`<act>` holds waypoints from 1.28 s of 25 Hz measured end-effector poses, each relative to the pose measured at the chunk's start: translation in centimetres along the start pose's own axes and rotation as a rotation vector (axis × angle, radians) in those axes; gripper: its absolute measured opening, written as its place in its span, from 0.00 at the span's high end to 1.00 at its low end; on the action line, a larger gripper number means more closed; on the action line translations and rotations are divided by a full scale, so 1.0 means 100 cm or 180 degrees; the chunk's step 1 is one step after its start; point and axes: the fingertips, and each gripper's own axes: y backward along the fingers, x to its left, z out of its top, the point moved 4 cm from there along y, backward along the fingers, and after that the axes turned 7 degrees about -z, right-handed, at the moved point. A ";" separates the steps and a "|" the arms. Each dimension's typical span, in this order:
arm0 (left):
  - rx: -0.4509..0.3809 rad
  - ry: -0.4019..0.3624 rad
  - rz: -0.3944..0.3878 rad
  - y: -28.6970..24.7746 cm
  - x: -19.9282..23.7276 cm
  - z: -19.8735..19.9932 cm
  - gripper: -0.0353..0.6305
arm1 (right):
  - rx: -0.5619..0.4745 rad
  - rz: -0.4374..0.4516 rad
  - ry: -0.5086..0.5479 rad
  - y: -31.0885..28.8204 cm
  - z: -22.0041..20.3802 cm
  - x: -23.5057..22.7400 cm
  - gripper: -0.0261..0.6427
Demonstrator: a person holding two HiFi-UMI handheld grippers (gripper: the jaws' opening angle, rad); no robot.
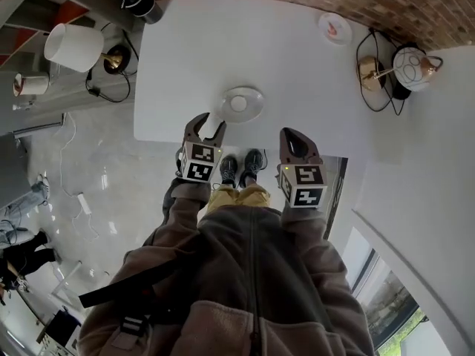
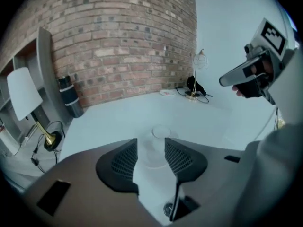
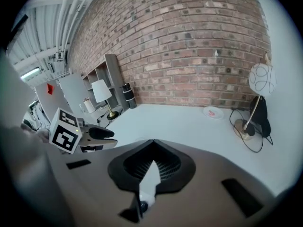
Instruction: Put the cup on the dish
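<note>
A lamp with a smooth white drum shade (image 1: pixel 73 47) and a brass base stands off the left edge of the matte white surface (image 1: pixel 289 65). A glossy black cylinder (image 1: pixel 139 1) sits at the surface's far left corner, below the rough brick wall (image 2: pixel 123 46).

The left tool (image 1: pixel 210 124) is held near the front edge with its ribbed dark jaws apart and nothing pressed between them. In the left gripper view the gap frames the cup (image 1: pixel 238 103), which stands beyond the tips. The cup is clear, round and thin-walled, and it stands upright in the middle of the dish (image 1: pixel 257 102), a shallow pale round saucer.

The right tool (image 1: pixel 292 136) is held just beside the left one, and its jaws meet at the tips around nothing.

Farther right a small white plate (image 1: pixel 335 28) lies by the wall. Past it stands a lamp with a white globe (image 1: pixel 412 67), a brass foot and a looping black cord.
</note>
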 end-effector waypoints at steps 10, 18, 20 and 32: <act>-0.1094 -0.0102 0.0404 0.117 0.006 0.123 0.89 | -0.0795 0.0107 0.0126 0.065 0.104 0.030 0.96; -0.1551 -0.0268 0.0388 0.181 -0.008 0.186 0.94 | -0.1392 0.0259 0.0339 0.122 0.172 0.058 0.96; -0.1595 -0.0228 0.0400 0.190 -0.008 0.193 0.94 | -0.1483 0.0260 0.0359 0.131 0.179 0.060 0.96; -0.1906 -0.0296 0.0426 0.228 -0.025 0.241 0.94 | -0.2045 -0.0016 0.0517 0.178 0.215 0.050 0.96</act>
